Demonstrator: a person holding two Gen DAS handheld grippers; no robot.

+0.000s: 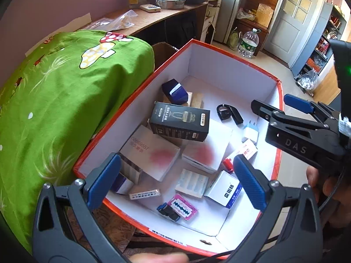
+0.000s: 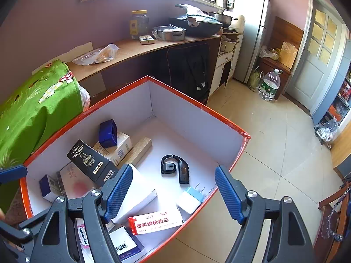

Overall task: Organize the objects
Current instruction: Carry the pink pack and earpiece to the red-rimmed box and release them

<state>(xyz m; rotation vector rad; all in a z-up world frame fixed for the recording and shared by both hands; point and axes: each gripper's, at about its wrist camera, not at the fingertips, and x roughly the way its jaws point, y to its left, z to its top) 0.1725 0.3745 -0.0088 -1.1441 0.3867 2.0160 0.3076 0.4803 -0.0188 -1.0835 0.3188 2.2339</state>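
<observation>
A white cardboard box with a red rim (image 1: 219, 50) (image 2: 197, 105) holds several small items. Among them are a black DORMI carton (image 1: 179, 121) (image 2: 92, 164), a small blue box (image 1: 175, 92) (image 2: 107, 132), a black ear-hook device (image 1: 229, 112) (image 2: 175, 168), a white plug (image 1: 251, 131) (image 2: 189, 199) and a pink razor-blade pack (image 1: 183, 206). My left gripper (image 1: 176, 179) hangs open above the near end of the box, with nothing between its pads. My right gripper (image 2: 174, 194) (image 1: 274, 104) hovers open over the box's right rim, also empty.
A green mushroom-print cloth (image 1: 65, 100) covers something against the box's left side. Behind is a wooden counter (image 2: 136, 46) with a jar, pans and bags. A large water bottle (image 2: 269, 85) stands on the tiled floor near a door. A hand (image 1: 318, 175) grips the right tool.
</observation>
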